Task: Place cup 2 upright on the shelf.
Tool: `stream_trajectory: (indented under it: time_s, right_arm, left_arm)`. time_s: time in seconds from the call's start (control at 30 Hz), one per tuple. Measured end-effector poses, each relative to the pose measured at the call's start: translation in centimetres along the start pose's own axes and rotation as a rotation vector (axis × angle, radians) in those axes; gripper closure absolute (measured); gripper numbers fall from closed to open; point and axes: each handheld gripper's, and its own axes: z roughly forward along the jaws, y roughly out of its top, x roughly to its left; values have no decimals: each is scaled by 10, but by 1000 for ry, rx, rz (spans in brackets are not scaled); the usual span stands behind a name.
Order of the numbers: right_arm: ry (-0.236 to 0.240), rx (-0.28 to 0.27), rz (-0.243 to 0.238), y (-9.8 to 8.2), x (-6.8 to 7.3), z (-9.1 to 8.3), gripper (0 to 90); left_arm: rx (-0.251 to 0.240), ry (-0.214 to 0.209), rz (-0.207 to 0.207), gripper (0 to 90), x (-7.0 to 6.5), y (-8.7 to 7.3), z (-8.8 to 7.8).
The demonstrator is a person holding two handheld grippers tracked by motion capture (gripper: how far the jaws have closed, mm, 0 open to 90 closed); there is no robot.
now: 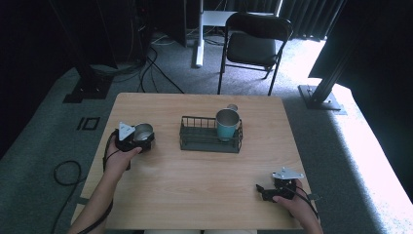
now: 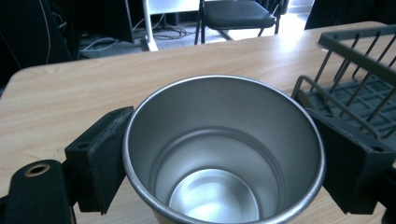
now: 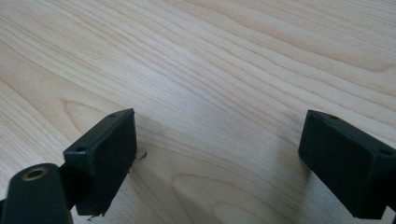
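The left claw (image 2: 219,158) is clamping a steel cup (image 2: 224,154) by its sides, upright on the table's (image 1: 195,190) left part — likely so it can go into the wire rack (image 1: 210,135) just beside it. The rack's near wall and a teal cup (image 1: 227,124) inside are crowding that route, while the right claw (image 3: 224,158) is resting released and empty on bare wood, well apart.

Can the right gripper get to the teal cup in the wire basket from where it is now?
Probably yes. The right gripper is open and empty near the table's front edge, and bare wood lies between it and the wire basket. The teal cup stands upright with its rim above the basket wall, open from above.
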Motion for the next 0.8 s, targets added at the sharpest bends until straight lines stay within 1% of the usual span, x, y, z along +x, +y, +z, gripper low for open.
stream_trajectory:
  time_s: [0.07, 0.1, 0.13, 0.17, 0.2, 0.27, 0.3, 0.33, 0.37, 0.4, 0.43, 0.47, 0.5, 0.53, 0.57, 0.6, 0.63, 0.67, 0.7, 0.73, 0.8]
  right_arm:
    - [0, 0, 0, 0, 0, 0, 109]
    - [0, 0, 1, 0, 0, 0, 109]
    - [0, 0, 1, 0, 0, 0, 109]
    - [0, 0, 1, 0, 0, 0, 109]
    - [0, 0, 0, 0, 0, 0, 109]
    - [0, 0, 1, 0, 0, 0, 109]
    - [0, 0, 0, 0, 0, 0, 109]
    - [0, 0, 0, 0, 0, 0, 109]
    - [0, 0, 1, 0, 0, 0, 109]
    - [0, 0, 1, 0, 0, 0, 109]
    - [0, 0, 0, 0, 0, 0, 109]
    - [0, 0, 0, 0, 0, 0, 109]
    - [0, 0, 0, 0, 0, 0, 109]
    - [0, 0, 0, 0, 0, 0, 109]
    - [0, 0, 0, 0, 0, 0, 109]
    - [0, 0, 1, 0, 0, 0, 109]
    - [0, 0, 0, 0, 0, 0, 109]
    - [0, 0, 0, 0, 0, 0, 109]
    - [0, 0, 1, 0, 0, 0, 109]
    - [0, 0, 1, 0, 0, 0, 109]
    - [0, 0, 1, 0, 0, 0, 109]
  left_arm:
    - [-3, 1, 10, 140, -1, 5, -2]
    - [-16, -2, 15, 140, -3, 10, -5]
    - [-16, -2, 15, 140, -3, 10, -5]
    - [-27, -8, 12, 140, -4, 16, -7]
    - [-27, -8, 12, 140, -4, 16, -7]
    - [-34, -15, 16, 140, -6, 21, -9]
    - [-37, -26, 26, 140, -9, 26, -11]
    - [-37, -26, 26, 140, -9, 26, -11]
    - [-37, -33, 35, 140, -11, 31, -13]
    - [-37, -33, 35, 140, -11, 31, -13]
    - [-45, -46, 38, 140, -14, 36, -14]
    - [-45, -46, 38, 140, -14, 36, -14]
    - [-58, -70, 24, 140, -15, 40, -15]
    - [-58, -70, 24, 140, -15, 40, -15]
    - [-68, -83, 24, 140, -18, 46, -16]
    - [-68, -83, 24, 140, -18, 46, -16]
    - [-69, -88, 44, 140, -23, 50, -16]
    - [-69, -88, 44, 140, -23, 50, -16]
    - [-74, -94, 56, 140, -27, 55, -17]
    - [-74, -94, 56, 140, -27, 55, -17]
    - [-78, -103, 59, 140, -30, 61, -18]
